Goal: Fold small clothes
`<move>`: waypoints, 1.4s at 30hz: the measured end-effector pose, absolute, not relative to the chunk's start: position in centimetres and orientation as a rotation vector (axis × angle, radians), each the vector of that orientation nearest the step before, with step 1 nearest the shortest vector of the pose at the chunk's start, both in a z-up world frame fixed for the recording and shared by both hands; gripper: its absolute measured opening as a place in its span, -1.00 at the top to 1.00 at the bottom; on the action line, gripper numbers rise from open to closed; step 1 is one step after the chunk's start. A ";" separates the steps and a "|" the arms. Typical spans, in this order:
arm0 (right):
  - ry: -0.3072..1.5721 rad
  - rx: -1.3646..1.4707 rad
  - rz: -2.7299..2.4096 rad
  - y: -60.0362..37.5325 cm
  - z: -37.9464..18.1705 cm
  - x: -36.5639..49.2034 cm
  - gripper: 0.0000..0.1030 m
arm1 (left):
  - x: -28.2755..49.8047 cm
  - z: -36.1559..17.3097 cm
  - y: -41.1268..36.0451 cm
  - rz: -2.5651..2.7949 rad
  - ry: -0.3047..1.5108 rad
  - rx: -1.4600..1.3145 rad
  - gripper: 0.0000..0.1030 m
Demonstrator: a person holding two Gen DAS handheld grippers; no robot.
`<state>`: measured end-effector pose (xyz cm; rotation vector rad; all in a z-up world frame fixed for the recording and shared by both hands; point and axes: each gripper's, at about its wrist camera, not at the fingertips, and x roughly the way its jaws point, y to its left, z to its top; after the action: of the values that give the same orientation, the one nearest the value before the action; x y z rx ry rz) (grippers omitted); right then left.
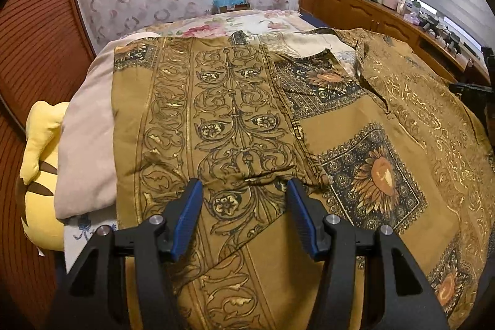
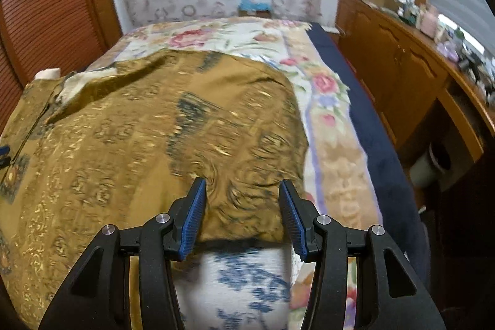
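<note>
A mustard-brown shirt [image 1: 355,126] with black scrollwork and sunflower squares lies spread on the bed. Its left part is folded over as a long band [image 1: 229,113]. My left gripper [image 1: 244,182] hovers over the near end of that band, open, its blue pads apart with cloth lying under and between them. In the blurred right wrist view the shirt's right side [image 2: 154,129] lies flat. My right gripper [image 2: 242,181] stands open over its near right corner, and that corner lies between the fingers without being pinched.
The floral bedspread [image 2: 232,36] shows beyond the shirt, and a blue-and-white cloth [image 2: 247,277] lies under its near edge. A pink pillow [image 1: 86,144] and yellow plush toy [image 1: 40,175] sit left. A cluttered wooden sideboard [image 2: 402,67] runs along the right.
</note>
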<state>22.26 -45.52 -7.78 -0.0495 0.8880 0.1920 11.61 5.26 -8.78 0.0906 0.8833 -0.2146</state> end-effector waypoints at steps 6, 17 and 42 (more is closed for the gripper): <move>0.915 -0.004 0.188 -47.0 -8.3 22.4 0.04 | 11.8 -8.9 5.4 -0.240 0.887 0.066 -0.20; 0.931 0.064 0.229 -47.8 -8.8 22.4 0.04 | 12.0 -8.9 4.4 -0.261 0.896 0.112 -0.50; 0.718 -0.203 0.268 -41.1 -4.0 20.3 0.86 | 10.9 -7.1 4.3 -0.223 0.789 0.074 -0.53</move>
<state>20.31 -41.09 -4.00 -0.2034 0.7177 0.2684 10.91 4.30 -7.09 0.0735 0.7895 -0.2233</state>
